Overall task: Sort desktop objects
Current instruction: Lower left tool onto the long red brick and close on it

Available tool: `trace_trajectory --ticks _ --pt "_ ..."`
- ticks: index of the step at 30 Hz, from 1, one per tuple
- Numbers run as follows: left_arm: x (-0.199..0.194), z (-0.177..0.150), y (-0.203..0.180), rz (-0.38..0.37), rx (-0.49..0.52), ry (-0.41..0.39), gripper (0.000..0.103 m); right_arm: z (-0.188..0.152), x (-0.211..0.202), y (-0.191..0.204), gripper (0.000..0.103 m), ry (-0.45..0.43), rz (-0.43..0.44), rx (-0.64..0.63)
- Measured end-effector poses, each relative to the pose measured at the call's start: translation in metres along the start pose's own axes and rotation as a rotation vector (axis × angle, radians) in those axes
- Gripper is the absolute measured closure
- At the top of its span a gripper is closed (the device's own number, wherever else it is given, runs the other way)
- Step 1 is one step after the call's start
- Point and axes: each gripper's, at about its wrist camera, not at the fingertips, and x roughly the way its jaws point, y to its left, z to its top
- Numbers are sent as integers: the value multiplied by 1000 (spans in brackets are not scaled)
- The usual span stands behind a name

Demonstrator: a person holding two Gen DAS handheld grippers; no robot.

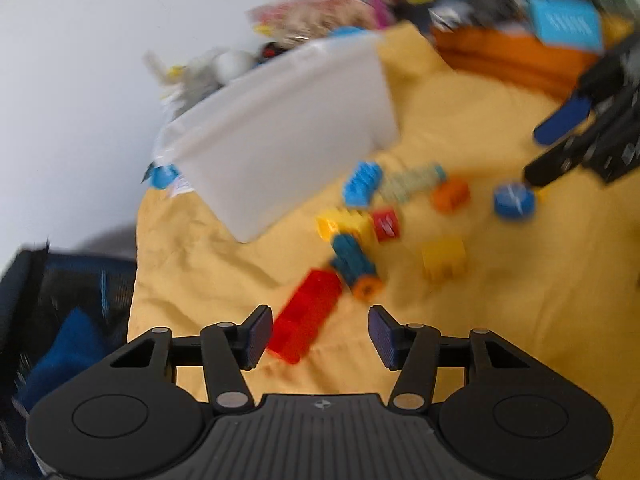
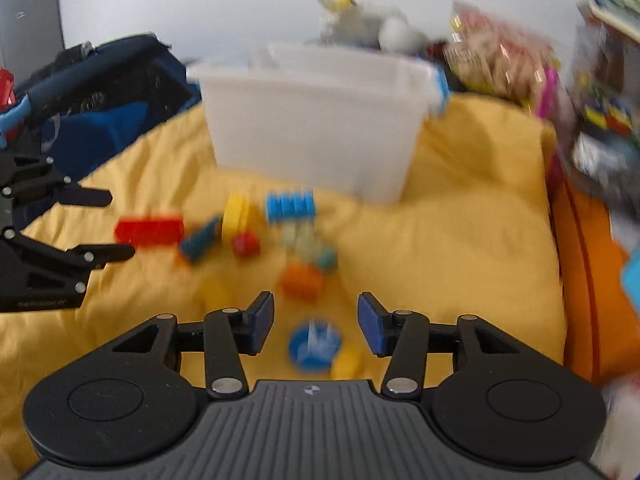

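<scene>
Toy blocks lie scattered on a yellow cloth (image 1: pixel 500 312). My left gripper (image 1: pixel 318 334) is open just above the near end of a long red block (image 1: pixel 306 314). Beyond it lie a teal block (image 1: pixel 352 258), a yellow block (image 1: pixel 444 258) and a light blue block (image 1: pixel 362 184). My right gripper (image 2: pixel 316 326) is open over a round blue block (image 2: pixel 314 344), with a small yellow piece (image 2: pixel 346 362) beside it. An orange block (image 2: pixel 301 281) lies just ahead. A white plastic bin (image 2: pixel 316 120) stands behind the blocks. Both views are blurred.
A plush toy (image 2: pixel 360 24) and snack bags (image 2: pixel 500 56) sit behind the bin. A dark blue bag (image 2: pixel 100 96) lies at the left edge of the cloth. An orange cloth (image 2: pixel 592 280) and boxes border the right side. The right gripper shows in the left wrist view (image 1: pixel 560 148).
</scene>
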Motion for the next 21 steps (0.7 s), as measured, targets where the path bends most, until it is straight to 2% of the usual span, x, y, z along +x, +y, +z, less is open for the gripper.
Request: trace_trajectory --ticks 3,7,9,11,12,15,17,21 --pt "15 -4 -6 24 113 24 59 -16 -4 -3 52 29 -6 40" --pt "39 1 1 -6 203 38 60 -20 -9 -2 51 35 -19 48" --pt "54 1 6 -22 217 61 60 -19 -12 1 49 21 -16 46" --pt "66 5 26 -74 126 69 66 -19 -14 4 48 13 -13 36" --pt "71 8 36 -96 68 92 73 -19 -15 7 48 9 -13 30" --pt "75 12 57 -167 -98 139 75 -21 -15 10 47 9 -5 19" --pt "63 9 61 -225 -191 145 78 -20 -16 12 47 7 -4 14" --pt "25 -2 56 -412 -440 148 78 -21 -13 16 47 8 0 2"
